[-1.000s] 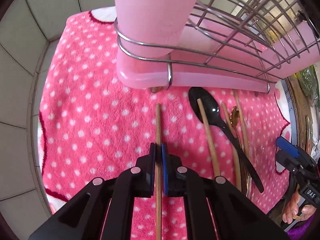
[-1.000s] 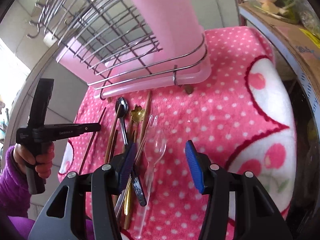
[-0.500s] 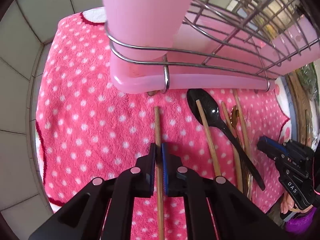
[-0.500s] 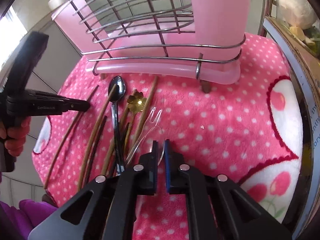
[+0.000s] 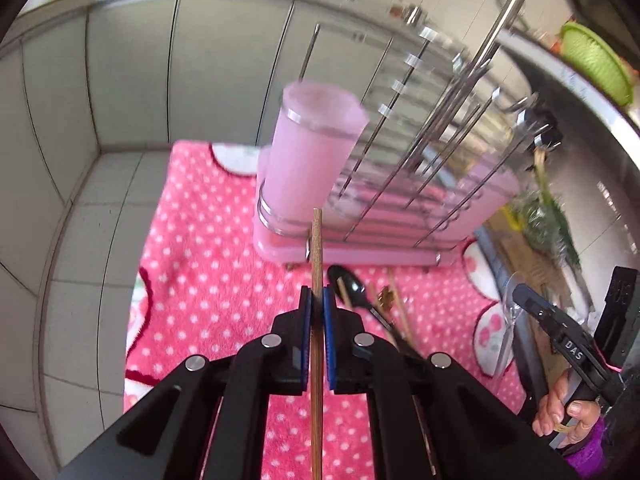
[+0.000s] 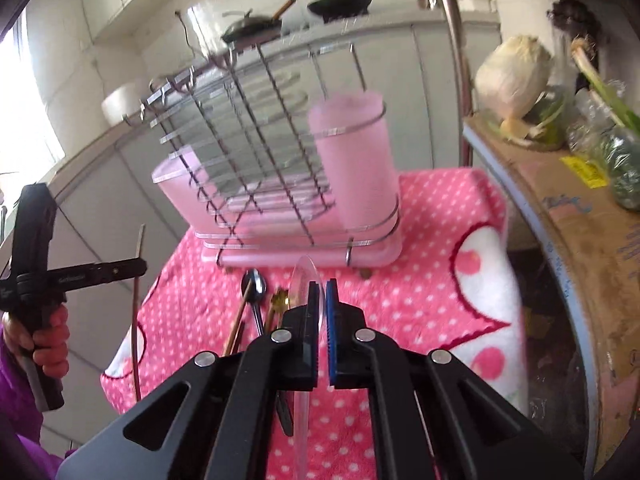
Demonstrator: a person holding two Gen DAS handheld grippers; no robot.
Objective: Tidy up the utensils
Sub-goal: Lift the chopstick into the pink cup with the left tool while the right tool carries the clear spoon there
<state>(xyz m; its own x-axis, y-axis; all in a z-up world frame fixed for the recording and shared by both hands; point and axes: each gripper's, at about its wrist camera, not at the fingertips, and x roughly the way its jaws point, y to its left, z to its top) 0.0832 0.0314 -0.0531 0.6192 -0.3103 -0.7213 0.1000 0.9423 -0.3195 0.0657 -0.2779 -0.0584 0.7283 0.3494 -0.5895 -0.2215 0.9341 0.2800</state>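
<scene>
Home kitchen: tiled walls (image 5: 132, 92), pans (image 6: 252, 26), dish rack (image 6: 256, 168).

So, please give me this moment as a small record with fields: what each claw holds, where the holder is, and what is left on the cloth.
left claw: shut on one wooden chopstick, raised off the cloth
right claw: shut on the clear plastic spoon, bowl end forward
holder: pink cup in the wire rack, top open
cloth: pink dotted towel under the rack
left on cloth: black spoon, other chopsticks, gold utensil
</scene>
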